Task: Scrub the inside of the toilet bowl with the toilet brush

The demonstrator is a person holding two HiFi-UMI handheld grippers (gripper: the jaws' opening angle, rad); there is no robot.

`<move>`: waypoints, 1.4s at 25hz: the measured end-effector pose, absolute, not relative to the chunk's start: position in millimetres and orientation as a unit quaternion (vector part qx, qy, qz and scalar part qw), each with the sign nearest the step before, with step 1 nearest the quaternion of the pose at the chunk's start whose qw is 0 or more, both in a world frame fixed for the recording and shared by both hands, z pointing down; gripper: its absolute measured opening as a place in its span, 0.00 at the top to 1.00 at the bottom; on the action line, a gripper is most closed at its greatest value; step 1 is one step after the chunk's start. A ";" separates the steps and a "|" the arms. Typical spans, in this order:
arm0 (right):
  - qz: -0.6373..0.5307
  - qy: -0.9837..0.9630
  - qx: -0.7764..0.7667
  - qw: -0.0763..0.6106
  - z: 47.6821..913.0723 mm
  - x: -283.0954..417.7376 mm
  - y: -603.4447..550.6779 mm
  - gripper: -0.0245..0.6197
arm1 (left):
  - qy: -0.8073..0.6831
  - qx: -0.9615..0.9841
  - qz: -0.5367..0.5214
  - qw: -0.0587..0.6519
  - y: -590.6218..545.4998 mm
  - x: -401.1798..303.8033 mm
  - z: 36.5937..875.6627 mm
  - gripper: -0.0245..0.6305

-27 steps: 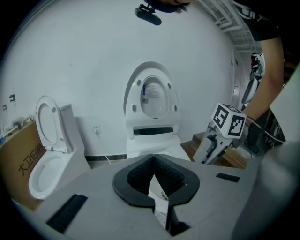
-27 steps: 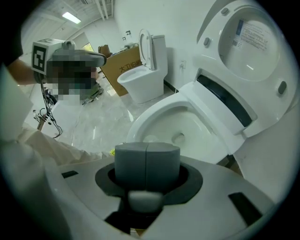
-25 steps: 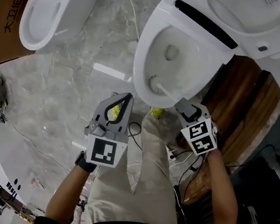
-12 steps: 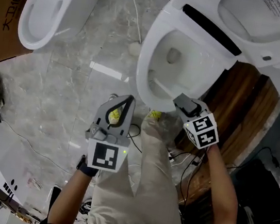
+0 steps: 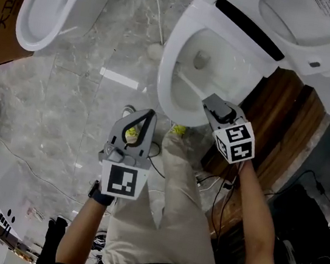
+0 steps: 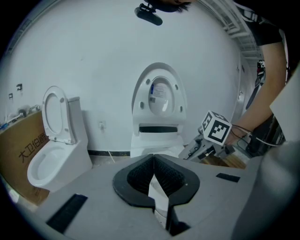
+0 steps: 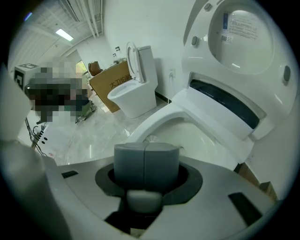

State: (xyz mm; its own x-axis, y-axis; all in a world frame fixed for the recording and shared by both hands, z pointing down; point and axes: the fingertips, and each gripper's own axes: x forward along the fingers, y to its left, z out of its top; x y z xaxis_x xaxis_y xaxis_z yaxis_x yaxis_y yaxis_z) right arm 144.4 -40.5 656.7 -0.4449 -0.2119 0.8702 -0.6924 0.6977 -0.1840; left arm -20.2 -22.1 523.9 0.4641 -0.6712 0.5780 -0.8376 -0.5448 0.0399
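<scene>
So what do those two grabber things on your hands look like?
Both are grey plastic. The left gripper tapers to a pointed loop, the right gripper is blockier. Each carries a white cube with black square markers. A dark band wraps the left wrist.

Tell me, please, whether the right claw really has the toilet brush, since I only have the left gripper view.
Observer: Yes. The right gripper view shows the right claw shut on the handle of the white long-handled toilet brush.
Operator: Where is its head?
Observer: In the head view it lies inside the white ceramic toilet bowl, towards that view's left side, short of the dark drain hole.
Operator: And where does my left claw sit?
Observer: The head view places the left claw outside the bowl, over the grey marble floor.
</scene>
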 end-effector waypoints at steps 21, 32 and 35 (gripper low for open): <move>0.208 -0.785 0.369 0.451 668.5 140.6 -114.3 0.72 | -0.434 0.846 0.263 0.164 -21.3 -11.9 527.8 0.93; 0.161 -0.766 0.394 0.481 677.1 148.5 -139.7 0.72 | -0.433 0.849 0.256 0.161 -28.0 -9.9 528.4 0.93; 0.120 -0.763 0.396 0.496 675.0 152.0 -145.6 0.72 | -0.431 0.847 0.262 0.165 -24.4 -11.0 529.0 0.93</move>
